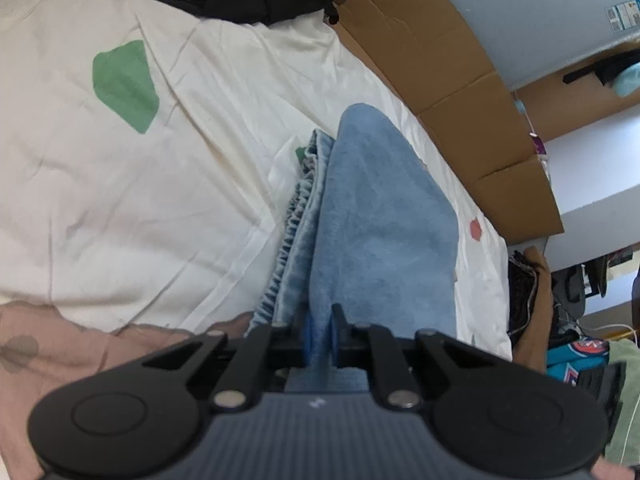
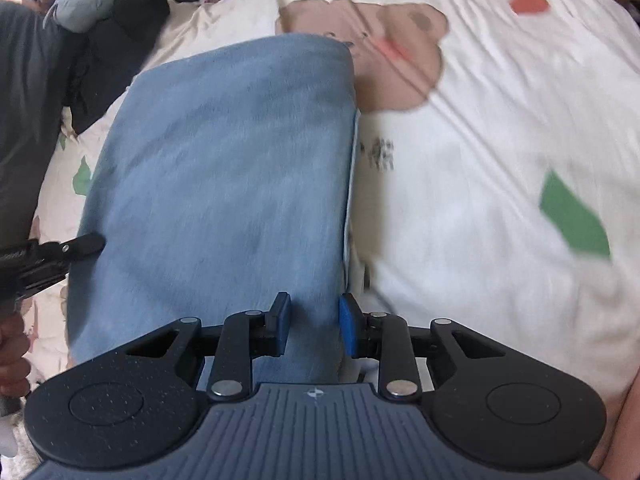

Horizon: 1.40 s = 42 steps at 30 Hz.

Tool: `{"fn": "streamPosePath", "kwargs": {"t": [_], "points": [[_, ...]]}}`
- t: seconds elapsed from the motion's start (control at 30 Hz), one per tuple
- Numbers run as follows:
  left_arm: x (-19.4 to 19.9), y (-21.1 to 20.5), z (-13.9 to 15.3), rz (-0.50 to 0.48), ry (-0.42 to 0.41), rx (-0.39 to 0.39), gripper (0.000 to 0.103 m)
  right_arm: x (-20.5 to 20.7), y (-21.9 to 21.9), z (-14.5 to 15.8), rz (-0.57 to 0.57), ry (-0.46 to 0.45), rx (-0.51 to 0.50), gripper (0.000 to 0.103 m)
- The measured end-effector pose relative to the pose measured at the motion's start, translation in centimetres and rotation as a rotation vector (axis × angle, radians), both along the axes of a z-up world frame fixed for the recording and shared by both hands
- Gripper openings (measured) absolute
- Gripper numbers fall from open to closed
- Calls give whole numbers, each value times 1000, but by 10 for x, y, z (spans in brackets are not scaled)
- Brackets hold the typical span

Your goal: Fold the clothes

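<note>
Blue garment, pinched by left gripper and straddled by half-spread right gripper at 6 o'clock, may unfold if either slips.

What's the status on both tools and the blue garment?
Left tool shut on blue garment. Right tool open, fingers astride its folded edge. Garment on the bedsheet; nothing in the way.

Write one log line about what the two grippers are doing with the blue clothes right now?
stage: mid-fold | left gripper: shut on blue garment | right gripper: open, straddling the garment's near edge | surface: cream patterned duvet
</note>
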State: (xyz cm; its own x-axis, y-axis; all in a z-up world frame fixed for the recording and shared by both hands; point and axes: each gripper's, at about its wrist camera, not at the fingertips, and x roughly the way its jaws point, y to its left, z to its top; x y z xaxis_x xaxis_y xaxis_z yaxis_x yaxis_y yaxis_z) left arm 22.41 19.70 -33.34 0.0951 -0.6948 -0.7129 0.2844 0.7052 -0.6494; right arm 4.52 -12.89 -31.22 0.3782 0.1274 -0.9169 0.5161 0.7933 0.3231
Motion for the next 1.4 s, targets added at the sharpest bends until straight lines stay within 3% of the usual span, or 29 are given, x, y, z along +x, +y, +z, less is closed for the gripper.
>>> {"fn": "streamPosePath", "kwargs": {"t": [0.43, 0.47, 0.53, 0.7, 0.77, 0.87, 0.9, 0.97, 1.0, 1.1, 1.17, 1.27, 1.4], "points": [[-2, -4, 19, -61, -36, 67, 13, -32, 27, -1, -114, 18, 41, 26], [-4, -3, 20, -63, -41, 69, 14, -33, 30, -2, -111, 25, 47, 25], [-8, -1, 22, -68, -51, 69, 19, -37, 39, -10, -84, 57, 74, 2], [-17, 11, 29, -76, -51, 53, 30, -55, 46, -9, -89, 74, 57, 2], [-20, 16, 31, -79, -43, 45, 42, -58, 41, -2, -92, 80, 38, 3], [-26, 20, 32, -88, -24, 41, 46, -60, 31, 10, -125, 49, 38, 3], [-29, 20, 31, -93, -17, 37, 47, -61, 28, 13, -140, 33, 53, 7], [-34, 21, 28, -102, -6, 25, 52, -62, 22, 13, -180, -2, 119, 30], [-36, 22, 26, -102, 1, 21, 52, -62, 19, 12, -206, -28, 160, 50], [-39, 24, 21, -98, 11, 7, 52, -64, 18, 5, -255, -133, 277, 55], [-40, 27, 19, -98, 19, -10, 51, -63, 19, -6, -279, -142, 336, 61], [-39, 29, 15, -111, 54, -6, 44, -60, 22, -21, -298, -149, 405, 61], [-45, 28, 8, -144, 93, 8, 42, -56, 24, -38, -339, -174, 464, 62]]}}
